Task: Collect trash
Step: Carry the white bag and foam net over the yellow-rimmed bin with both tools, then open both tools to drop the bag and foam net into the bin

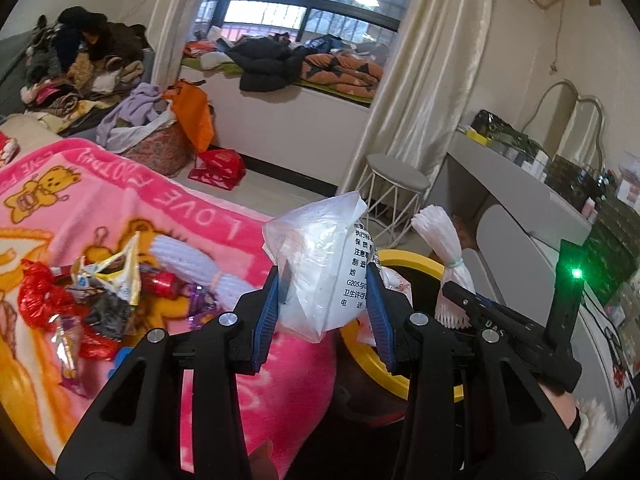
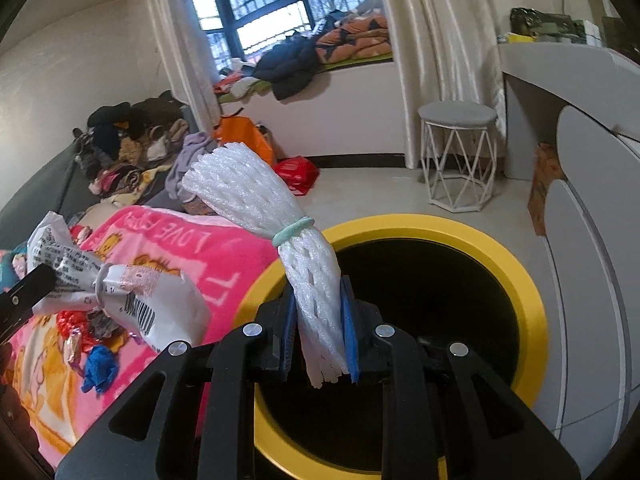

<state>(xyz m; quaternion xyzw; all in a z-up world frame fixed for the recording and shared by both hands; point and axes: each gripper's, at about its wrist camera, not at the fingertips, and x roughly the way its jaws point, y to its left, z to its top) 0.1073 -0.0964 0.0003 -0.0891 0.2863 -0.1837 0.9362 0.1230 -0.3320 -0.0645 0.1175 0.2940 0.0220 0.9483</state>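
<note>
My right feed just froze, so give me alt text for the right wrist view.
The right gripper is shut on a white foam net bundle over the open yellow-rimmed bin. At left, the left gripper holds a crumpled plastic bag above the pink blanket scattered with wrappers.

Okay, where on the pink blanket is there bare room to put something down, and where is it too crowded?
Bare patch: the pink blanket between the wrapper pile and the "LOVE" lettered border. Also bare along the blanket's edge beside the yellow bin. Crowded: the wrapper pile itself.
</note>
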